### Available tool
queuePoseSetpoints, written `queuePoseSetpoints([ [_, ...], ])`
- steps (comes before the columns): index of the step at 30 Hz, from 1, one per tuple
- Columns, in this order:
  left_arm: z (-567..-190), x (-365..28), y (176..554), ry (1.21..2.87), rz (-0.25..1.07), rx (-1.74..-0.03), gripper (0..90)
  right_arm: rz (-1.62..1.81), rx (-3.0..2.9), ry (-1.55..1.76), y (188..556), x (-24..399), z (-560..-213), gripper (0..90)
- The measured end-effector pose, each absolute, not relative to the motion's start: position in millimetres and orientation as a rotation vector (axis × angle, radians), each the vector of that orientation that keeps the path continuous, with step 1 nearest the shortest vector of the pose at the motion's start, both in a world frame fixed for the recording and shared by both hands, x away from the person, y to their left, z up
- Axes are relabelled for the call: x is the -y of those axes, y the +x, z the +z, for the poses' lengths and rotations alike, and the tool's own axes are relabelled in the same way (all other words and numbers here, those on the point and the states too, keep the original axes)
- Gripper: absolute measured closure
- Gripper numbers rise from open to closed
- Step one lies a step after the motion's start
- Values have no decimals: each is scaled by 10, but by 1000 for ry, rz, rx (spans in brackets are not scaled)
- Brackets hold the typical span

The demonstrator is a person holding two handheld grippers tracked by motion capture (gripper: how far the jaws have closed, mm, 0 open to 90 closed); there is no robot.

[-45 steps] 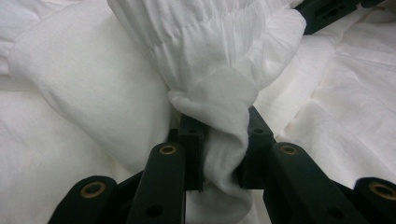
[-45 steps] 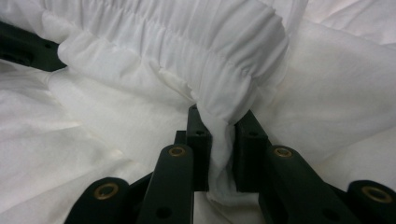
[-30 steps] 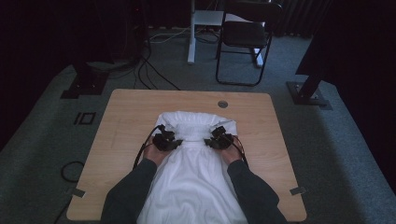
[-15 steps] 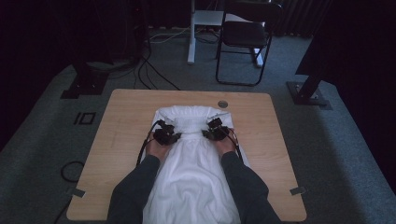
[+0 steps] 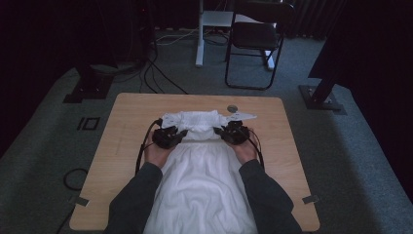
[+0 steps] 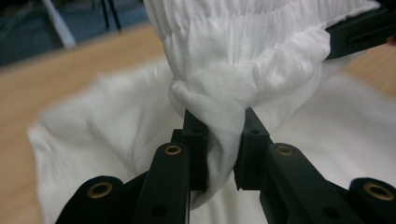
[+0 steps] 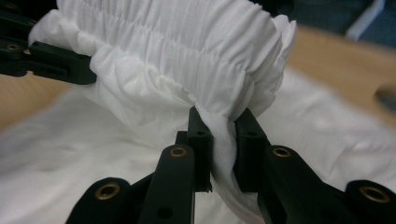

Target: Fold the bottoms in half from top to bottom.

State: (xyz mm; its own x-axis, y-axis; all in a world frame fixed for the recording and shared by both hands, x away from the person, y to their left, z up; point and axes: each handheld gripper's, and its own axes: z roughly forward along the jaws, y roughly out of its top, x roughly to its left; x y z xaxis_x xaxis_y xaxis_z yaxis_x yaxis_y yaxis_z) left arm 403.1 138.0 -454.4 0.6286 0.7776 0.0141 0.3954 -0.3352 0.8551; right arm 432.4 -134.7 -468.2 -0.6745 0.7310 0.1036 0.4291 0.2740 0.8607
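Garment: white elastic-waist garment (image 5: 199,165) lies on the table (image 5: 122,141), waistband at the far end, raised.
Left gripper (image 6: 219,140): I'm clamped on bunched waistband.
Right gripper (image 7: 224,135): pinching it too.
Handling: I'd judge it light, soft, floppy; best held at the gathered band.

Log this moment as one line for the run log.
left gripper: shut on white garment | right gripper: shut on waistband | garment lifted off table
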Motion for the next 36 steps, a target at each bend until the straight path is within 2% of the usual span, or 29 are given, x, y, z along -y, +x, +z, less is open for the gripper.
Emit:
queuePoseSetpoints([
  [1,-4451,-1388,3963,1940,552,-899,779,1401,-2207,1000,4188,1388,-4476,795],
  [4,-4219,-1406,3741,1919,575,-824,779,1427,-2191,944,4039,1427,-4308,795],
  [5,-4164,-1409,3670,1917,580,-804,779,1444,-2183,899,3887,1459,-4200,795],
  [10,-4143,-1415,3362,1981,572,-730,777,1441,-2225,846,3632,1515,-4201,794],
  [15,-4537,-1435,3166,2074,475,-744,776,1411,-2330,858,3410,1533,-4551,794],
  [17,-4763,-1446,3121,2107,403,-775,775,1350,-2410,879,3327,1503,-4835,793],
  [18,-4878,-1448,3101,2130,375,-786,775,1350,-2410,879,3327,1503,-4835,793],
  [19,-5016,-1450,3076,2153,337,-802,774,1311,-2470,896,3281,1493,-5032,792],
  [23,-5353,-1414,3027,2256,291,-820,772,1264,-2527,912,3222,1477,-5222,790],
  [29,-5445,-1376,3034,2294,343,-813,769,1143,-2591,942,3171,1414,-5441,789],
  [36,-5470,-1384,3191,2273,378,-823,768,1162,-2585,1006,3328,1389,-5549,794],
])
